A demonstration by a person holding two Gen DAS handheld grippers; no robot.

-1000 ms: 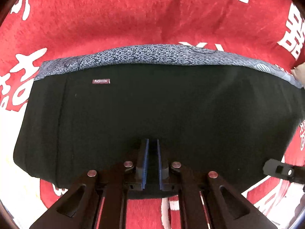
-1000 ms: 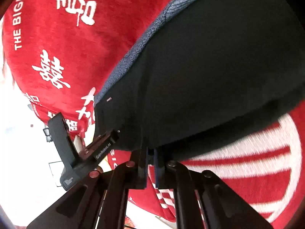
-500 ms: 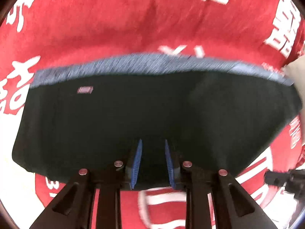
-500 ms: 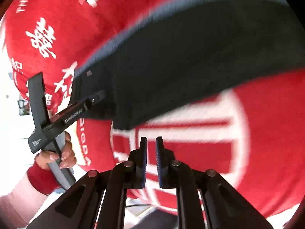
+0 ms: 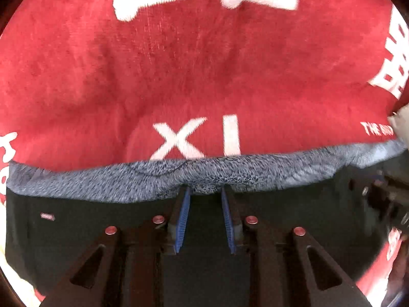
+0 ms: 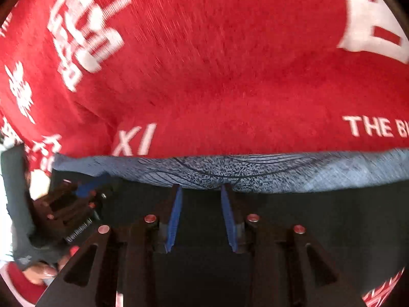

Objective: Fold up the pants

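The black pants (image 5: 102,225) lie folded flat on the red cloth, with a blue-grey patterned band (image 5: 127,179) along their far edge; they also fill the lower half of the right wrist view (image 6: 319,217), band (image 6: 255,174) on the far side. My left gripper (image 5: 205,192) is open and hangs over the pants, its tips at the band. My right gripper (image 6: 200,188) is open too, tips at the band further right. The left gripper also shows in the right wrist view (image 6: 84,194), held by a hand at the left.
A red plush cloth (image 5: 204,76) with white lettering covers the surface under and beyond the pants, also in the right wrist view (image 6: 230,76). A small label (image 5: 47,216) sits on the pants near their left end. A pale object (image 5: 401,125) pokes in at the right edge.
Both grippers have let go of the pants' near edge and opened. They have moved forward over the pants to the patterned band.
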